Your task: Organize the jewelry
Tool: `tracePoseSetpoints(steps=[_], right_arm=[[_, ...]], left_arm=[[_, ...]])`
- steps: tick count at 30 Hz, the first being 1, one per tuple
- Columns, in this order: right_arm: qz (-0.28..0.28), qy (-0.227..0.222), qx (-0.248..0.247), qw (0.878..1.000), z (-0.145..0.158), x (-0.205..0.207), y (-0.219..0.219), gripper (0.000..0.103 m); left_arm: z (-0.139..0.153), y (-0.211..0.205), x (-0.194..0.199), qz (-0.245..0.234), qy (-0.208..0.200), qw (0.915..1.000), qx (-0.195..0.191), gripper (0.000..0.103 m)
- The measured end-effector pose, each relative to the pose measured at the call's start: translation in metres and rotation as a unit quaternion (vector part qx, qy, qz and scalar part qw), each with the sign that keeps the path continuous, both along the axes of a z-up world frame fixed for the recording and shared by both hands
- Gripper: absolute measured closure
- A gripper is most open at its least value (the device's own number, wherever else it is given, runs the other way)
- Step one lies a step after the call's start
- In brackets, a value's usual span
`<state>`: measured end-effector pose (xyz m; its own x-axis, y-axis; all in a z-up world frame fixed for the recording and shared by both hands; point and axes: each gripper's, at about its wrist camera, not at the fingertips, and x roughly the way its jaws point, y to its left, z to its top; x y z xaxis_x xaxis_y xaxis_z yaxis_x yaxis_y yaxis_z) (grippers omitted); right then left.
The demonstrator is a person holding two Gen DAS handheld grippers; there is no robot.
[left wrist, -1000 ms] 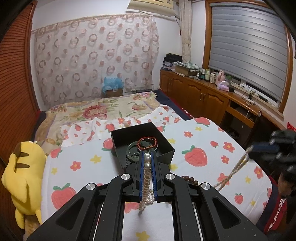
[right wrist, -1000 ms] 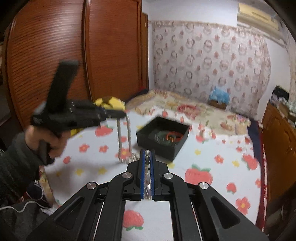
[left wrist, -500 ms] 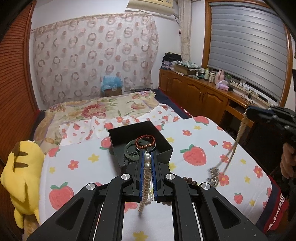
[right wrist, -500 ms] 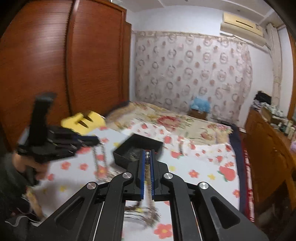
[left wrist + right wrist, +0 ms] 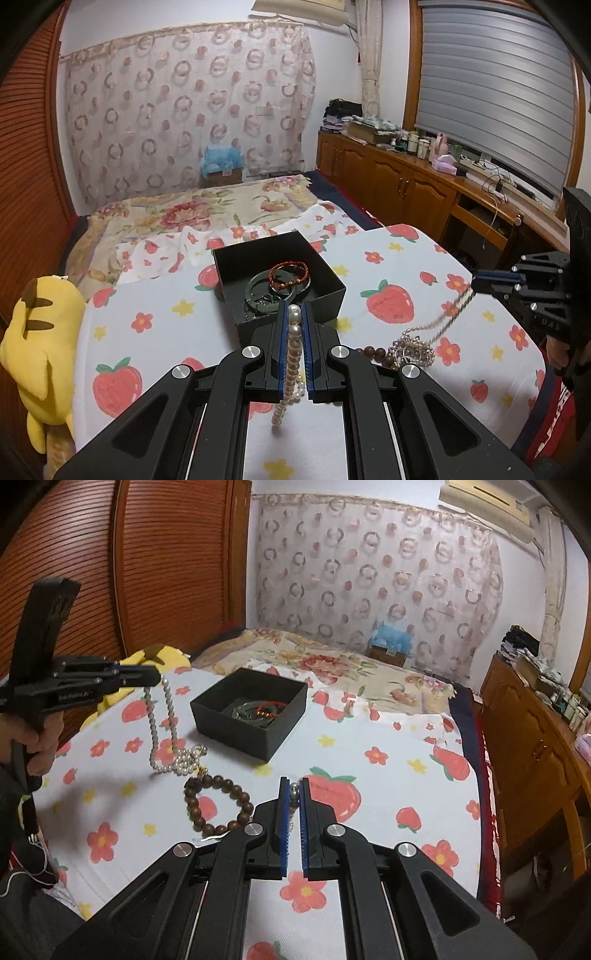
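**Pearl strand held between two grippers above the strawberry-print bedspread**

Strawberry-print bedspread covers the near bed, with an open black box at its centre already holding a red cord bracelet and dark rings. Left gripper and right gripper each have their jaws clamped on part of the pearl necklace; its slack is bunched on the cloth just beside a wooden bead bracelet. Step in hand, by judgement — gathering the strand for the box. Next move calls for lifting the slack clear and carrying it over the box rim. Compared with a second ago, the right gripper sits lower and more of the strand rests on the cloth.
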<state>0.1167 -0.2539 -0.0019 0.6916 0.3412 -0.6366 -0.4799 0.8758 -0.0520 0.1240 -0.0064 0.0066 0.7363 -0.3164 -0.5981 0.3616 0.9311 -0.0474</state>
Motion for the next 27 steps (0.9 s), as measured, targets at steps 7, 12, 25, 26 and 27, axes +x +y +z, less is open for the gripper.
tracePoseSetpoints(steps=[7, 12, 25, 26, 27], right_arm=[[0.014, -0.05, 0.034, 0.998, 0.038, -0.005, 0.0, 0.097], [0.031, -0.099, 0.08, 0.991, 0.078, -0.022, -0.001, 0.097], [0.057, -0.147, 0.092, 0.983, 0.123, -0.045, 0.0, 0.097], [0.057, -0.146, 0.087, 0.984, 0.121, -0.044, 0.002, 0.097], [0.057, -0.143, 0.083, 0.985, 0.119, -0.043, 0.004, 0.097]], left_arm=[[0.0, -0.001, 0.001, 0.0, 0.002, 1.0, 0.0, 0.097], [0.0, -0.001, 0.001, 0.0, 0.003, 1.0, -0.001, 0.097], [-0.009, -0.002, 0.001, -0.008, 0.013, 0.9999, 0.004, 0.097], [-0.012, -0.003, 0.001, -0.01, 0.017, 0.9998, 0.007, 0.097], [-0.017, -0.005, 0.002, -0.013, 0.023, 0.9996, 0.011, 0.097]])
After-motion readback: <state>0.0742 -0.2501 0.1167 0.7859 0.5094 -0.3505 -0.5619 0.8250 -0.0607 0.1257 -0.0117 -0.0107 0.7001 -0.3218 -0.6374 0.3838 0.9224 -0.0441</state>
